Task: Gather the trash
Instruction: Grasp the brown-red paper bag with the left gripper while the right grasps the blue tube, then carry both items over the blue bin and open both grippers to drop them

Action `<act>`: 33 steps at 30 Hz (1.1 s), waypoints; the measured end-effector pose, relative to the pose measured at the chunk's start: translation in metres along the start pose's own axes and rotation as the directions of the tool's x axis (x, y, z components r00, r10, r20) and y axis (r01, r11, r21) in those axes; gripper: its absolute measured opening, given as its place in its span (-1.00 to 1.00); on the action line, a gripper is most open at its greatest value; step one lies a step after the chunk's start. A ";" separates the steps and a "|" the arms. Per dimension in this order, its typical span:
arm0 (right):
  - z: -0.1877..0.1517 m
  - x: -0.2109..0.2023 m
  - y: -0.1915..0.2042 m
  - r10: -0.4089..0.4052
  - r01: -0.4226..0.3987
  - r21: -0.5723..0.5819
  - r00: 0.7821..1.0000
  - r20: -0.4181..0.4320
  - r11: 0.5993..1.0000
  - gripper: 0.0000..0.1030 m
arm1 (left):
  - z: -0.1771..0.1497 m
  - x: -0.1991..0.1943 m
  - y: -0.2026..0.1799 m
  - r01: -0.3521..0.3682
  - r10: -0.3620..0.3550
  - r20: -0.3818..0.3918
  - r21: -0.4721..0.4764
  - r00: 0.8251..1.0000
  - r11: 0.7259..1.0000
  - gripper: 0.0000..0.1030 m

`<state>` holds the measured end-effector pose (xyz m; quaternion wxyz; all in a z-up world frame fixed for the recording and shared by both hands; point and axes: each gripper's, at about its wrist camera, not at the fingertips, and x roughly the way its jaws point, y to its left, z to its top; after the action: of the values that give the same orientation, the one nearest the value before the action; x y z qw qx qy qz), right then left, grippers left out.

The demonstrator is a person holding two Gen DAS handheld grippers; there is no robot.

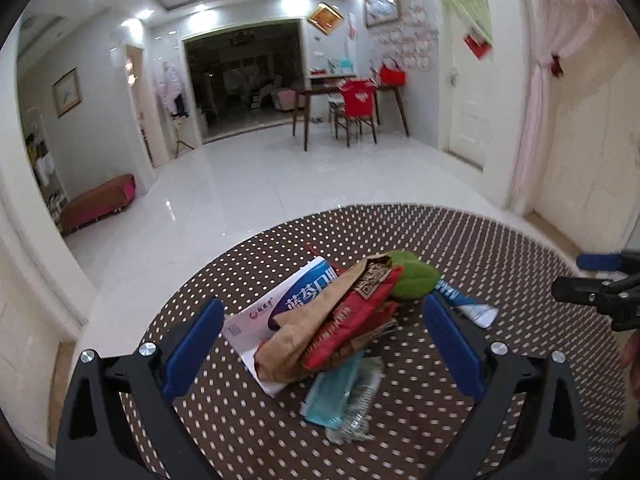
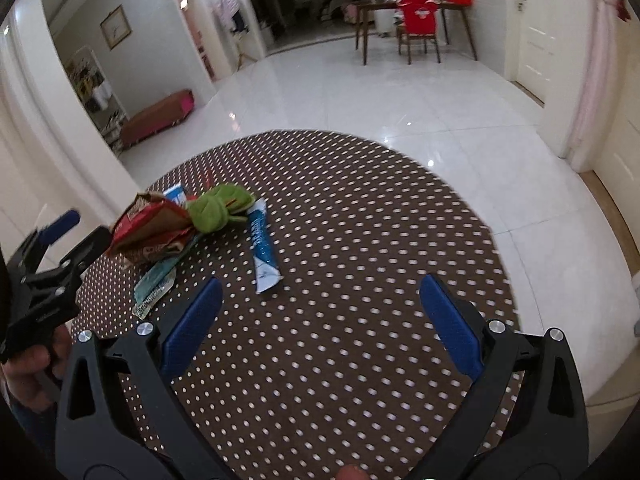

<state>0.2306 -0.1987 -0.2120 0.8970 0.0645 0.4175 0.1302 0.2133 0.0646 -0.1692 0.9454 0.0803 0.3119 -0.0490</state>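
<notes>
Trash lies heaped on the round polka-dot surface, between the spread blue fingers of the left claw, which hovers wide and grips nothing. Nearest lies a teal packet, then a crumpled brown-and-red wrapper on a white-and-blue box, a green plush behind. Beside the heap rests a blue-and-white tube. The right claw hangs wide over bare dotted cloth, well apart from the pile.
</notes>
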 end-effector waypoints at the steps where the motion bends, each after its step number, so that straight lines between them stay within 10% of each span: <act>1: 0.001 0.006 0.004 0.004 -0.004 -0.010 1.000 -0.009 1.000 0.88 | 0.000 0.005 -0.002 -0.004 0.004 -0.008 0.026 1.000 1.000 0.89; 4: 0.003 0.019 0.008 0.007 -0.007 -0.022 1.000 -0.026 1.000 0.88 | 0.002 0.023 -0.006 0.016 -0.013 -0.034 0.091 0.999 0.996 0.88; 6: 0.005 0.029 0.010 0.007 -0.009 -0.033 0.999 -0.036 0.999 0.88 | 0.002 0.032 -0.006 0.077 -0.071 -0.070 0.081 0.995 0.994 0.09; 9: 0.007 0.043 0.014 0.016 -0.019 -0.063 0.999 -0.047 0.998 0.88 | 0.003 0.039 -0.008 0.105 -0.098 -0.099 0.075 0.990 0.992 -0.18; 13: 0.011 0.070 0.026 0.030 -0.039 -0.115 0.997 -0.073 0.993 0.84 | 0.003 0.030 -0.007 0.103 -0.099 -0.071 0.062 0.993 0.993 -0.30; 19: 0.013 0.097 0.051 0.006 -0.020 -0.215 0.998 -0.068 0.976 0.04 | 0.003 -0.001 -0.003 0.090 -0.090 -0.010 0.016 0.996 0.996 -0.45; 21: 0.009 0.098 0.059 -0.014 0.000 -0.261 0.999 -0.050 0.965 -0.54 | 0.003 -0.011 -0.002 0.091 -0.090 0.009 -0.008 0.996 0.996 -0.45; 33: -0.027 0.021 0.009 0.079 -0.078 -0.112 0.997 0.001 0.991 -0.68 | -0.002 -0.064 -0.003 0.136 -0.123 0.091 -0.151 0.988 0.979 -0.45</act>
<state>0.2212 -0.1839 -0.2429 0.8945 0.0307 0.4043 0.1883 0.1607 0.0650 -0.1330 0.9556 -0.0168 0.2805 -0.0890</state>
